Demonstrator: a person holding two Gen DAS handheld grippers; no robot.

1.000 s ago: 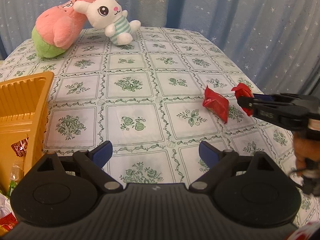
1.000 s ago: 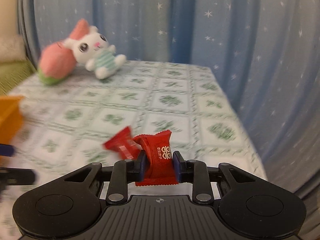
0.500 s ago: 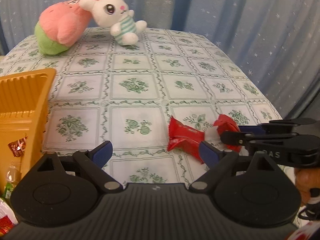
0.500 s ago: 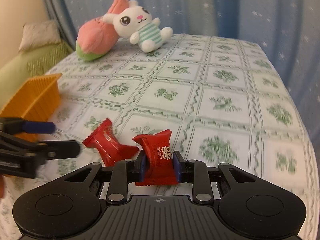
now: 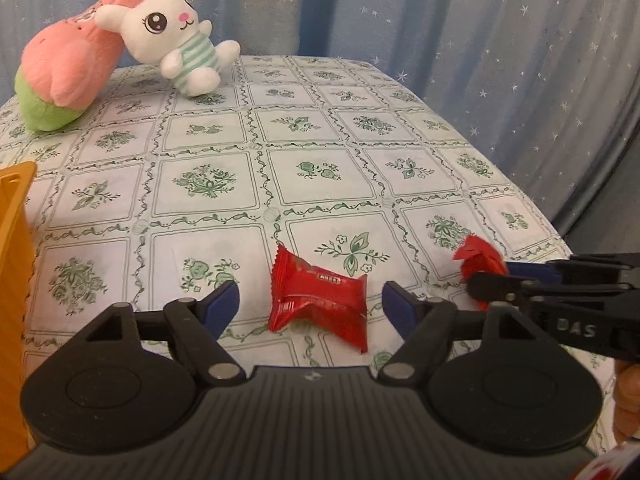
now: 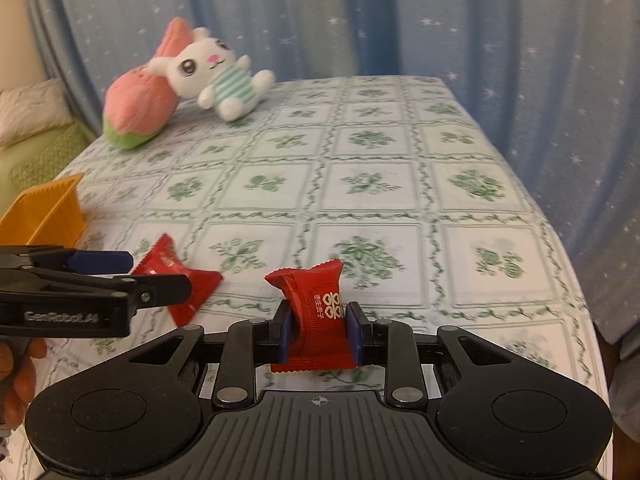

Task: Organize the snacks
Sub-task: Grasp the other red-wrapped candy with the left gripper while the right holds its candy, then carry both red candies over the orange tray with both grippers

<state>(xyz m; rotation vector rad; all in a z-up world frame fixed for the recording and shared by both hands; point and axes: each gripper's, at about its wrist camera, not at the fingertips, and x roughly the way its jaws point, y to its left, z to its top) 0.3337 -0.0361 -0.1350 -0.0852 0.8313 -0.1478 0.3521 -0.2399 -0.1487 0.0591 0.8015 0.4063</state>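
Observation:
My left gripper is open, its blue fingertips on either side of a red snack packet that lies on the tablecloth. My right gripper is shut on a second red snack packet with white characters, held just above the table. In the left wrist view that held packet shows at the right, in the right gripper's tips. In the right wrist view the lying packet sits partly behind the left gripper's fingers. An orange basket stands at the left edge.
A pink and green plush and a white bunny plush lie at the table's back left. The green-patterned tablecloth ends at the right edge, with a blue starred curtain behind. A green couch with a pillow is far left.
My left gripper has moved forward and right so the lying packet now sits between its open fingers. My right gripper, still holding its packet, has shifted slightly.

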